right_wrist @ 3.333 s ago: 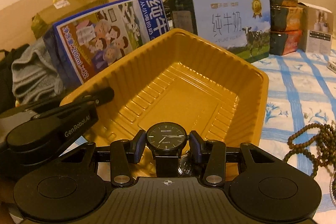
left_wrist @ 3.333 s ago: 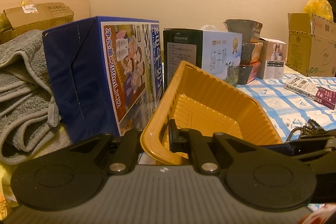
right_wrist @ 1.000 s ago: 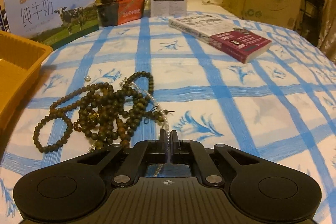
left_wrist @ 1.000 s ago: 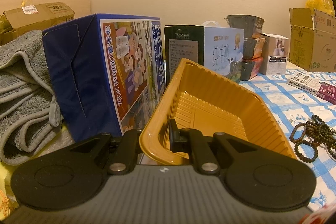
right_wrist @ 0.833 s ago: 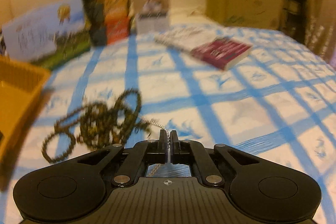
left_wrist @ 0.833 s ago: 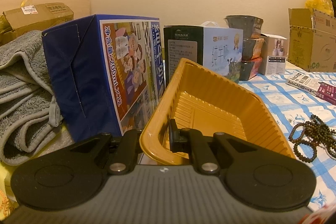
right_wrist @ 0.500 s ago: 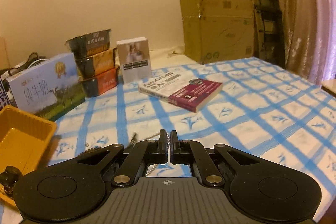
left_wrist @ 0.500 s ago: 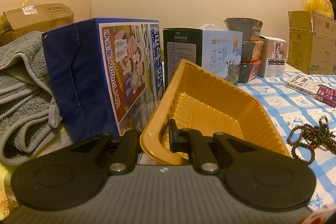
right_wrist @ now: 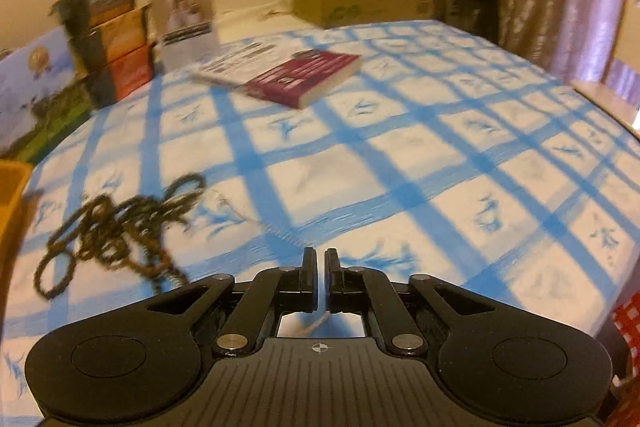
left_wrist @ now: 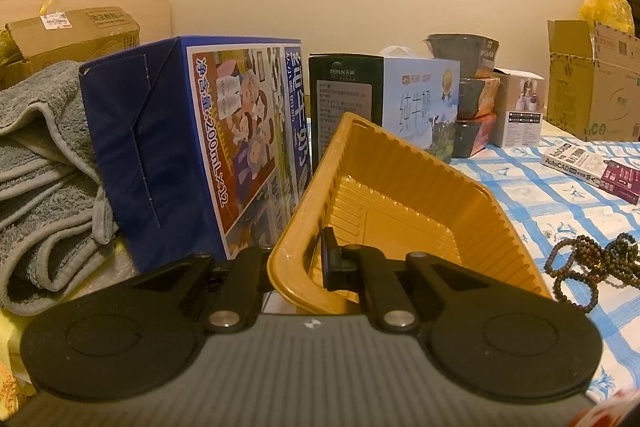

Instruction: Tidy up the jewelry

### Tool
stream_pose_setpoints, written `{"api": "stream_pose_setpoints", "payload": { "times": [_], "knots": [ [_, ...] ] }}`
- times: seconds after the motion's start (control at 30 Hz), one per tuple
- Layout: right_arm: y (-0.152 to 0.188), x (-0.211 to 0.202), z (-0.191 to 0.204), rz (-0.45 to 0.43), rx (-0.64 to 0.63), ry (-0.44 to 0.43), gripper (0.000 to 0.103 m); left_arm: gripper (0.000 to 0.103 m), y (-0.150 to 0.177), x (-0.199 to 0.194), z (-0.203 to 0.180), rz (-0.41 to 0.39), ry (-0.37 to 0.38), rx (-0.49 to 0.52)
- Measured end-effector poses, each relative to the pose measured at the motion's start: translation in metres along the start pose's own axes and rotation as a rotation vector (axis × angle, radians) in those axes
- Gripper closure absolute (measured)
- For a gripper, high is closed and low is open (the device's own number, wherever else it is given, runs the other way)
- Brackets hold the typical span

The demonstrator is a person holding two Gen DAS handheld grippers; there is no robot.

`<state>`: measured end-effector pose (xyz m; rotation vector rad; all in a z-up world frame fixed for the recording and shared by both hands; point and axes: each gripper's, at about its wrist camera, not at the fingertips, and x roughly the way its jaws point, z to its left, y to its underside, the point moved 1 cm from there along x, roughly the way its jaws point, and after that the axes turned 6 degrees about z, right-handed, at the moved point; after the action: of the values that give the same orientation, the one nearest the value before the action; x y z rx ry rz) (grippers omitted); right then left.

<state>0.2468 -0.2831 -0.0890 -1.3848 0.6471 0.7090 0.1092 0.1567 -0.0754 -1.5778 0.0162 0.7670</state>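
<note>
Left gripper (left_wrist: 295,259): clamped on near rim of yellow tray (left_wrist: 404,183), tilting it.
Right gripper (right_wrist: 320,275): nearly closed on what looks like 1 thin chain (right_wrist: 316,325); picture blurred, hold uncertain.
Bead strings (right_wrist: 116,223): tangled on checked cloth (right_wrist: 460,167), just beside tray.
Advice: lift chain slowly clear of beads; keep tray steady.

Blue-checked tablecloth (right_wrist: 400,155) across most of the frame. Brown beads (right_wrist: 120,223) heaped at left; book (right_wrist: 288,75) at upper centre. Yellow tray (right_wrist: 10,195) at left edge; boxes (right_wrist: 116,39) stacked upper left.
</note>
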Motion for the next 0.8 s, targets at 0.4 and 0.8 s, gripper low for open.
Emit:
{"api": "stream_pose_setpoints", "payload": {
  "times": [0.4, 0.8],
  "knots": [
    [0.021, 0.03, 0.133, 0.067, -0.269, -0.43, 0.067, 0.094, 0.0, 0.001, 0.001, 0.004, -0.001, -0.003],
    [0.013, 0.075, 0.171, 0.101, -0.223, -0.393, 0.086, 0.094, 0.0, 0.003, 0.001, 0.004, 0.0, -0.003]
  ]
}}
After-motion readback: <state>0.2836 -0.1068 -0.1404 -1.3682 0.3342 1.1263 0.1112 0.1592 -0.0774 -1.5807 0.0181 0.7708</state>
